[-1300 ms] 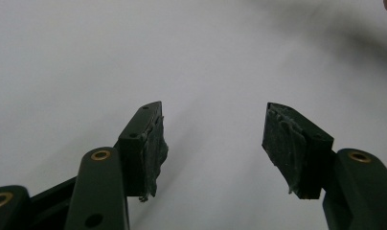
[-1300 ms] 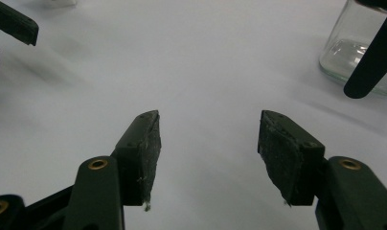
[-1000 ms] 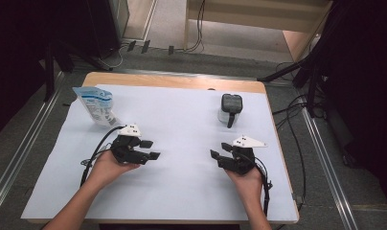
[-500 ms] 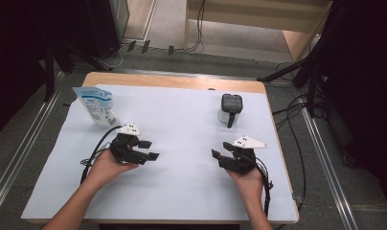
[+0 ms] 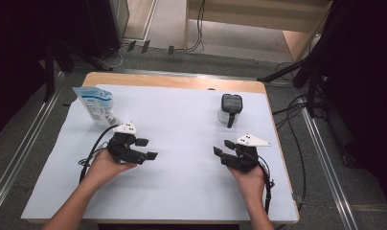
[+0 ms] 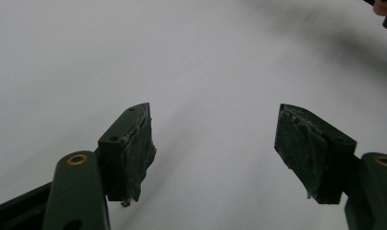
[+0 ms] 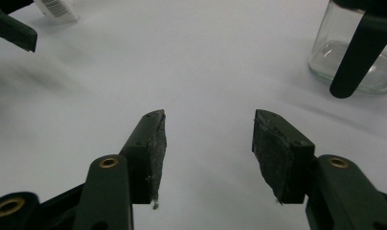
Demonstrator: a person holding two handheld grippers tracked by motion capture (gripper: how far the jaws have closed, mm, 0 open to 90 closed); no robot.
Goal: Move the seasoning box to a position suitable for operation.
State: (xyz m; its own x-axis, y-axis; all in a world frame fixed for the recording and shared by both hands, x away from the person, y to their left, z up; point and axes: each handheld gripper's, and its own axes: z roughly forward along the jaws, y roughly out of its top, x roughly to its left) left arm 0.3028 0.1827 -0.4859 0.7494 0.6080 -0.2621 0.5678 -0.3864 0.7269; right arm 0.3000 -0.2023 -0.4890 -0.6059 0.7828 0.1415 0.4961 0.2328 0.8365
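Note:
On the white table cover [image 5: 182, 124] my left gripper [image 5: 147, 148] rests in the person's left hand, pointing right. Its jaws have just been opening and stand open with nothing between them; the left gripper view shows bare white surface past the left gripper [image 6: 213, 112]. My right gripper [image 5: 222, 147] lies in the right hand, pointing left toward the other. It too is open and holds nothing, and in its own view the right gripper [image 7: 209, 117] has only bare cover between the pads. The two grippers face each other with a wide gap between them.
A blue and white pouch [image 5: 95, 105] stands at the back left of the table, its corner [image 7: 57, 8] visible far off. A glass jar [image 5: 231, 109] with a black lid and hanging strap stands at the back right, close ahead of the right gripper [image 7: 325, 52].
The left gripper's jaws stand a little wider apart than before. Both hands and the right gripper's jaws have stayed where they were.

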